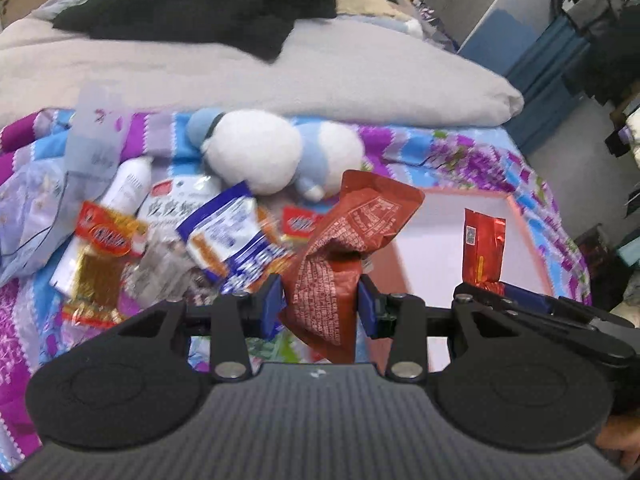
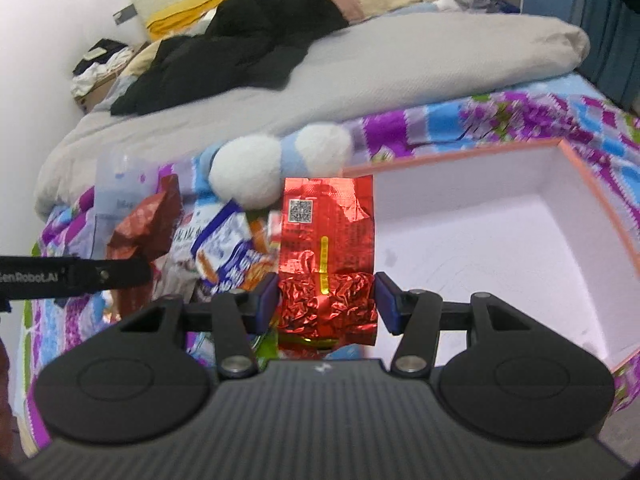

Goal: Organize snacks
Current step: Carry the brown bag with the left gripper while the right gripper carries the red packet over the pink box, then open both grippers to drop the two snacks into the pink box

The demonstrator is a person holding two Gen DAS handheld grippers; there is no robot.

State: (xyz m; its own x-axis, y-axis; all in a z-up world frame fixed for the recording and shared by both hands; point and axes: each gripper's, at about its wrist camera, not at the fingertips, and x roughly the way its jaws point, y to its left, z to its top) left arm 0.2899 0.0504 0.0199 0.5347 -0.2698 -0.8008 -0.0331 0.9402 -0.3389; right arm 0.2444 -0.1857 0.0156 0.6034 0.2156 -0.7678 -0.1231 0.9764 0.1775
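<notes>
Two black two-finger grippers: left gripper (image 1: 320, 304), right gripper (image 2: 326, 300). One crumpled brick-red printed snack pouch (image 1: 344, 240). One shiny red foil packet with a QR code (image 2: 326, 248). One blue-and-white snack bag with orange print (image 1: 236, 236). One white packet with grey characters (image 1: 176, 208). Two small red-and-orange wrappers visible, (image 1: 106, 234) and (image 1: 298, 224); more may be buried, the heap is blurred. One gold-and-red foil wrapper (image 1: 94, 284). One white cylindrical bottle (image 1: 128, 186). One translucent frosted plastic bag (image 1: 94, 140). One white-and-light-blue plush toy (image 1: 272, 152). One open shallow box, white inside with pink rim (image 2: 592, 184). One purple-and-blue patterned bedsheet (image 1: 460, 156). One grey duvet (image 1: 280, 76). One pile of black clothing (image 1: 192, 4).
</notes>
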